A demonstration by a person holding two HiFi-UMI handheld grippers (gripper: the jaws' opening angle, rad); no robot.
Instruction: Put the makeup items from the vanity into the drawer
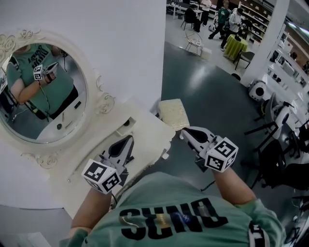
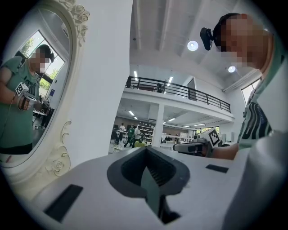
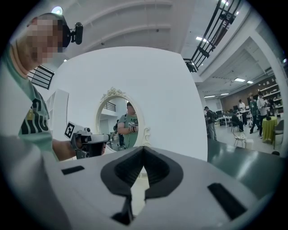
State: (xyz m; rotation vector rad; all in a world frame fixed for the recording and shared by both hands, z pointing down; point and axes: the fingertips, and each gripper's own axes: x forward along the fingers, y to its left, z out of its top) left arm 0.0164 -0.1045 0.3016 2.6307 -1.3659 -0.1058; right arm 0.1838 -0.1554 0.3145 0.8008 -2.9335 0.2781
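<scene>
A tall white wall panel stands on a glossy dark grey floor. A cream square cushioned stool sits near the panel's foot. Far off, several people stand near a table draped in yellow-green cloth, with a white wire chair close by. A black-railed balcony runs overhead.

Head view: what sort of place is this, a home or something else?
Probably a large workshop or lab hall, not a home: the white vanity with its oval mirror stands on a wide grey floor, with storage shelves, people and a mezzanine railing beyond.
</scene>
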